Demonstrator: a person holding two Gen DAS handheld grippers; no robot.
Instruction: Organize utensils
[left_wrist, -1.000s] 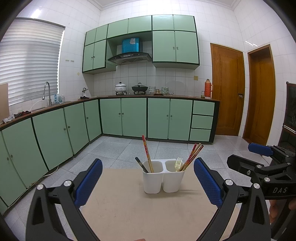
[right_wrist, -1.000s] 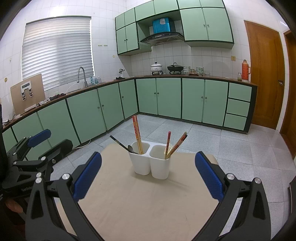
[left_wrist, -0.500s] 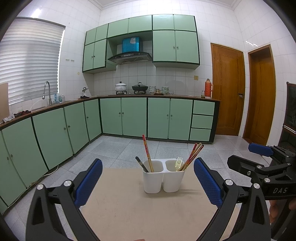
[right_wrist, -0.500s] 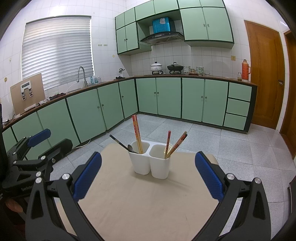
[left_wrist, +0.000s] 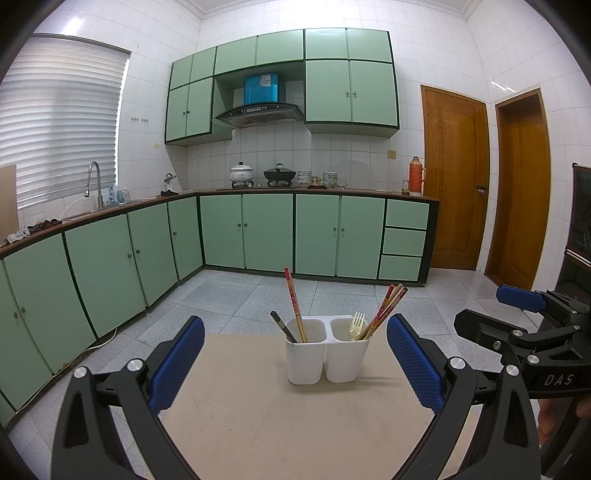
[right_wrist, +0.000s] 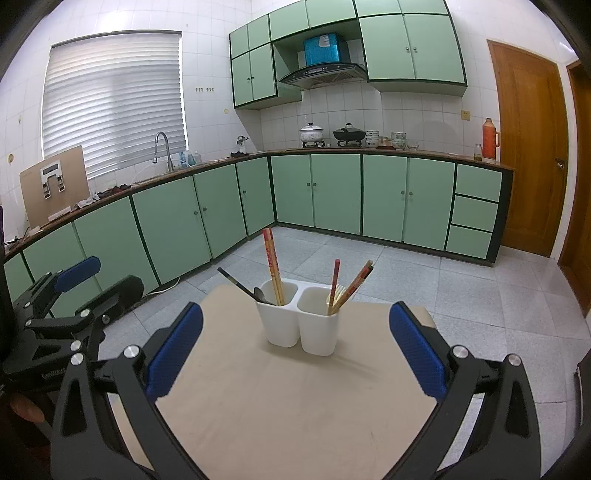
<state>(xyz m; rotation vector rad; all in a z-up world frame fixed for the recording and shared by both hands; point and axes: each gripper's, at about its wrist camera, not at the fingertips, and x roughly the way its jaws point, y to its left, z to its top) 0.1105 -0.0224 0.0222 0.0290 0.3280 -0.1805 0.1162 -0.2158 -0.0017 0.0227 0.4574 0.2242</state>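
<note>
A white two-cup utensil holder (left_wrist: 327, 350) (right_wrist: 299, 319) stands on a beige table (left_wrist: 277, 424) (right_wrist: 295, 406). Its left cup holds red chopsticks (left_wrist: 294, 308) (right_wrist: 272, 264) and a dark-handled spoon (left_wrist: 282, 326) (right_wrist: 240, 286). Its right cup holds a pale fork (left_wrist: 357, 325) and more chopsticks (left_wrist: 386, 310) (right_wrist: 351, 284). My left gripper (left_wrist: 295, 363) is open and empty, short of the holder. My right gripper (right_wrist: 295, 356) is open and empty, also short of it. Each gripper shows at the other view's edge.
Green kitchen cabinets (left_wrist: 266, 236) line the back and left walls, with a sink faucet (left_wrist: 94, 181) on the left counter. Wooden doors (left_wrist: 456, 181) stand at the right. Grey tiled floor (right_wrist: 480, 295) surrounds the table.
</note>
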